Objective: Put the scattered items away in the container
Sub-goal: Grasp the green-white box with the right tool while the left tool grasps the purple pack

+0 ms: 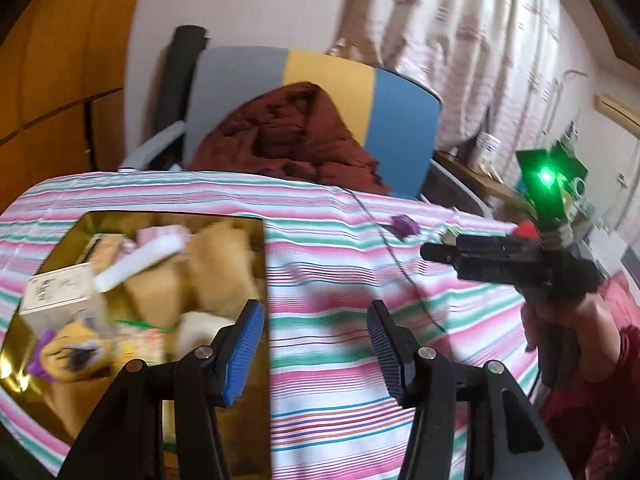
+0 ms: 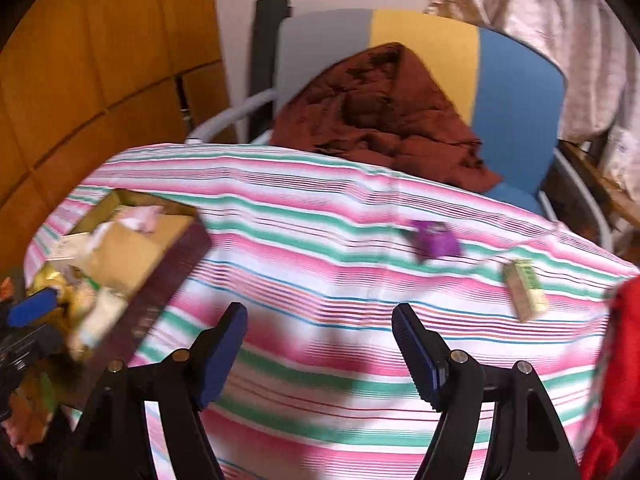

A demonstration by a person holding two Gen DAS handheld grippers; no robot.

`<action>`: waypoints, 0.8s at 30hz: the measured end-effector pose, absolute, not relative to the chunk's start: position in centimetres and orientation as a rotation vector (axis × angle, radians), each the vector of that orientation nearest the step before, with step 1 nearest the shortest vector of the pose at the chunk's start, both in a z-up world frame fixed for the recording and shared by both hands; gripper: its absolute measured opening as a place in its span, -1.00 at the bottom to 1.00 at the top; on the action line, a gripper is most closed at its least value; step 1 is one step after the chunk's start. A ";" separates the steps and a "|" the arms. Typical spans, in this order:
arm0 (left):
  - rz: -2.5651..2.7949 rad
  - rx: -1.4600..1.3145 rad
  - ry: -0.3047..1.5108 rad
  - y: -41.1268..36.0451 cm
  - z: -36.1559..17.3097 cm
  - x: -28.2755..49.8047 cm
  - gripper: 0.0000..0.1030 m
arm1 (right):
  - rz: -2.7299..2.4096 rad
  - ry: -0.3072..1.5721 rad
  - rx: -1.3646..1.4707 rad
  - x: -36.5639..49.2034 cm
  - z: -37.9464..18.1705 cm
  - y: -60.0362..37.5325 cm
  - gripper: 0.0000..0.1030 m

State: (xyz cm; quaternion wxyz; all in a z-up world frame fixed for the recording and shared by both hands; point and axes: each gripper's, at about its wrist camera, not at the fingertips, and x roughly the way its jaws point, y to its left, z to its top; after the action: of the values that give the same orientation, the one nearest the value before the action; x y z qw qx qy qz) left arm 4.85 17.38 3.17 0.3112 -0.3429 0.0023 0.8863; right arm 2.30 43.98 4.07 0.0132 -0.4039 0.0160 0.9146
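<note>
A gold-lined box (image 1: 256,264) with dark outer walls (image 2: 168,280) sits at the left of the striped tablecloth, holding several packets, a white carton and soft toys. A purple wrapped item (image 1: 404,226) (image 2: 434,242) lies on the cloth toward the far right. A small green-and-tan packet (image 2: 526,290) lies further right. My left gripper (image 1: 316,344) is open and empty, hovering at the box's right edge. My right gripper (image 2: 320,344) is open and empty above the bare cloth, short of the purple item; it also shows from the side in the left wrist view (image 1: 460,252).
A chair (image 1: 400,120) with grey, yellow and blue back panels stands behind the table, a dark red blanket (image 1: 288,136) heaped on it. Wooden panelling (image 2: 80,80) is at left, curtains (image 1: 460,40) at right. A thin cable (image 1: 384,248) runs across the cloth.
</note>
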 end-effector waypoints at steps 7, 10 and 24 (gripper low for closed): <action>2.258 -0.926 0.046 21.3 2.7 5.7 0.06 | 2.745 0.062 -1.226 2.6 4.1 50.0 0.48; 2.227 -0.936 0.074 22.7 2.4 6.2 0.06 | 2.714 0.066 -1.222 2.6 3.9 52.0 0.52; 2.178 -1.041 0.125 25.0 -0.1 6.3 0.06 | 2.583 0.069 -1.154 -0.7 1.6 62.9 0.53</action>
State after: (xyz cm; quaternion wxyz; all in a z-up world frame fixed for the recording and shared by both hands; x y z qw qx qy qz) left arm 6.34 25.01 -0.10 0.3545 -0.4026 0.0484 0.8426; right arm -0.72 62.91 1.57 0.1552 -0.4027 0.0240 0.9018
